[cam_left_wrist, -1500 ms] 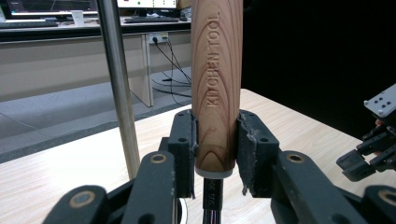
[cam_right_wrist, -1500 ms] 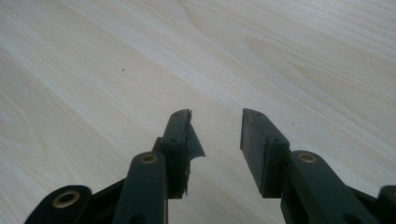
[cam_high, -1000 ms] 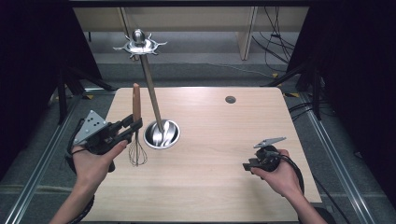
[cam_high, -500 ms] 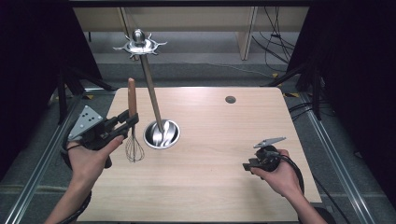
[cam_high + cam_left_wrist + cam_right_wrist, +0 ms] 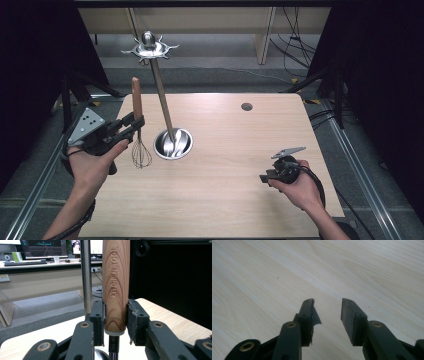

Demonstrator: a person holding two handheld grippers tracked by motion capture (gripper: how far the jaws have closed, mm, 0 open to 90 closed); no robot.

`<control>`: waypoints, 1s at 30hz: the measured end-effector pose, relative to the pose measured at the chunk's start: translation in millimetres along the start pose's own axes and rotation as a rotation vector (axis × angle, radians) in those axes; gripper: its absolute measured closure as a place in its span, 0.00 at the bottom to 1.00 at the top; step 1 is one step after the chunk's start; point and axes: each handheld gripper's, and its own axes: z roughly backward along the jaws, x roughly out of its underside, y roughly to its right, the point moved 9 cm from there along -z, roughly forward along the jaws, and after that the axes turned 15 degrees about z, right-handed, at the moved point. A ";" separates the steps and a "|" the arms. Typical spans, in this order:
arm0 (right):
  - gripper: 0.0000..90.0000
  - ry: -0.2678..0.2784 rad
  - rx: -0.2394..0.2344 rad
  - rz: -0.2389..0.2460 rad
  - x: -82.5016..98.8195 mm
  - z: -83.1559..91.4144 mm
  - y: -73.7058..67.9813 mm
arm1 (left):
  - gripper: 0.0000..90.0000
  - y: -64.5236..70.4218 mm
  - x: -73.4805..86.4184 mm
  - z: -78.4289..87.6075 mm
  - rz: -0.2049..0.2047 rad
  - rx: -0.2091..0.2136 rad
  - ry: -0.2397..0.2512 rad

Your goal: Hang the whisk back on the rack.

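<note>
Clamping wooden-handled wire whisk upright in left tool; right tool half-open, empty. Could swing into chrome utensil stand just beside if tilted.

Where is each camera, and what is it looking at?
High view: sits above the person's side, looking forward and down at the table; both forearms, the left gripper and the right gripper show.
Left gripper view: rides the left gripper, looking along its jaws clamped on the whisk handle.
Right gripper view: rides the right gripper, looking down past its open jaws at the table.
Shared: the whisk and the metal pole show in the high and left gripper views.
</note>
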 end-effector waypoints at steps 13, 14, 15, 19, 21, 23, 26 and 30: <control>0.70 0.001 -0.003 0.002 -0.5 -0.5 -0.2 | 0.76 7.9 -10.1 -6.1 0.008 -0.044 0.029; 0.70 0.000 -0.004 0.003 -0.5 -0.6 -0.3 | 0.76 8.3 -10.9 -6.8 0.006 -0.048 0.034; 0.70 0.000 -0.005 0.003 -0.5 -0.7 -0.3 | 0.76 8.8 -11.6 -7.3 0.001 -0.051 0.035; 0.70 0.000 -0.003 0.003 -0.6 -0.3 -0.4 | 0.76 11.2 -13.7 -9.3 0.006 -0.052 0.042; 0.70 0.001 -0.004 0.003 -0.6 -0.6 -0.4 | 0.76 11.4 -14.4 -9.7 0.009 -0.059 0.041; 0.70 0.000 -0.006 -0.001 -0.6 -1.1 -0.7 | 0.76 11.4 -15.7 -10.3 0.010 -0.063 0.044; 0.70 0.000 -0.006 0.000 -0.9 -1.2 -1.0 | 0.76 11.2 -17.4 -11.0 0.014 -0.071 0.048; 0.70 0.001 -0.007 0.004 -0.9 -1.4 -0.8 | 0.76 12.0 -19.5 -12.1 0.012 -0.078 0.053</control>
